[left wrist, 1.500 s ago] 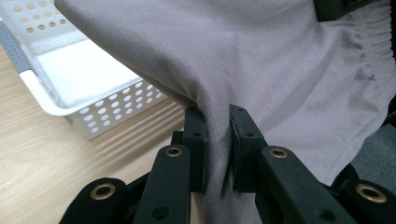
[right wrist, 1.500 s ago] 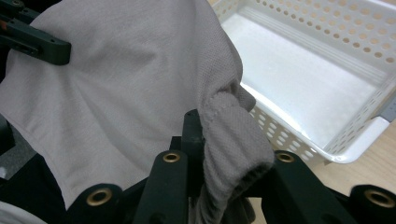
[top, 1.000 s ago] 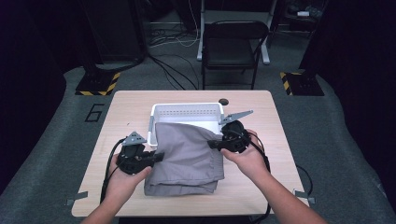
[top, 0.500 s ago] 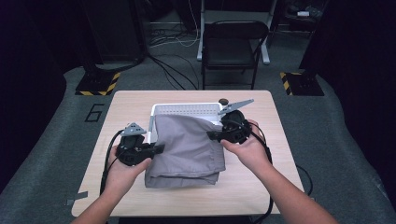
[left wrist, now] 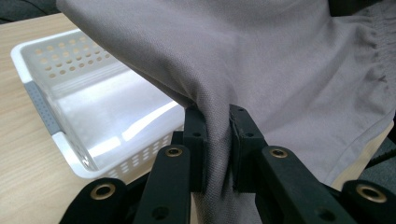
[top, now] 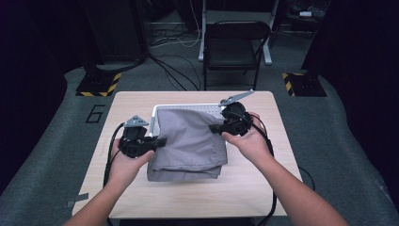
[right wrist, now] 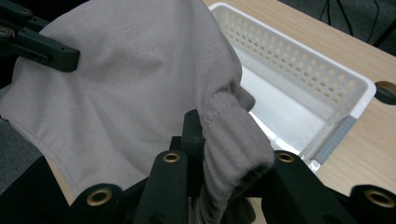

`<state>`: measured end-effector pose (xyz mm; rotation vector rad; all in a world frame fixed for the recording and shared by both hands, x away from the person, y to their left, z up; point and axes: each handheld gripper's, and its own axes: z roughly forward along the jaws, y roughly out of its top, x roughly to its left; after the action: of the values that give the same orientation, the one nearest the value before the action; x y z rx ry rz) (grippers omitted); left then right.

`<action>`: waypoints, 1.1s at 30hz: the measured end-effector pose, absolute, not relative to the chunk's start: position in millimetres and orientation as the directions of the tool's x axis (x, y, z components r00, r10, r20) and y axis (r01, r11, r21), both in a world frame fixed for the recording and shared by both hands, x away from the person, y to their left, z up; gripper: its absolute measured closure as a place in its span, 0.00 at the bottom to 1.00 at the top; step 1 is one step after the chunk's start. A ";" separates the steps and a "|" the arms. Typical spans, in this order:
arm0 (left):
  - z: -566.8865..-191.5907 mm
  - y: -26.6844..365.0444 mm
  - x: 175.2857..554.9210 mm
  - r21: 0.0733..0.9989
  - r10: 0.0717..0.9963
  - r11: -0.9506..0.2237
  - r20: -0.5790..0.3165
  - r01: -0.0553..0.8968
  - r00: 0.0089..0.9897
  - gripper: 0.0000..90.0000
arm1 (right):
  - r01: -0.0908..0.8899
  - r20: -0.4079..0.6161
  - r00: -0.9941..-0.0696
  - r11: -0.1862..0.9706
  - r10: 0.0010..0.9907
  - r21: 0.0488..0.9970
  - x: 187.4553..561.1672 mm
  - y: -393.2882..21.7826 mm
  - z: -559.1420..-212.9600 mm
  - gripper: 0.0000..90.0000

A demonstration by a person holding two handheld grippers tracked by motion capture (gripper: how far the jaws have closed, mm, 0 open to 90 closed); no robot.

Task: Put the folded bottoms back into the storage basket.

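The left gripper [top: 157, 141] and the right gripper [top: 215, 128] each pinch a bunched edge of the grey cloth [top: 188, 141], which hangs stretched between them, with the white basket [left wrist: 70, 88] just beyond and below both pairs of jaws.

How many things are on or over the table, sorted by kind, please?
Grey folded garment: 1
White perforated basket: 1
Black tongs: 2, left tongs and right tongs, both clamped on the garment
Total: 4
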<state>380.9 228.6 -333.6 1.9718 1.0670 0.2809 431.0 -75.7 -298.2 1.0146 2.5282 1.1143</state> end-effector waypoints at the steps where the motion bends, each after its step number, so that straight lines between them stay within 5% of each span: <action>1: -333.0 228.8 383.1 0.773 0.771 -0.262 -0.191 0.577 0.607 0.88 | 0.509 0.083 -0.745 0.483 0.661 0.712 432.3 -74.9 -296.7 0.85; 10: -325.7 238.0 401.2 0.768 0.770 -0.210 -0.251 0.605 0.587 0.88 | 0.511 0.077 -0.739 0.482 0.670 0.712 446.7 -65.8 -285.7 0.85; 33: -317.5 236.8 443.5 0.772 0.800 -0.227 -0.200 0.594 0.565 0.88 | 0.567 0.097 -0.690 0.453 0.717 0.688 497.0 -60.0 -280.7 0.85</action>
<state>443.5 236.8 -317.5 1.9320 1.1250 0.3003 497.0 -60.0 -280.7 1.1195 2.4950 1.0613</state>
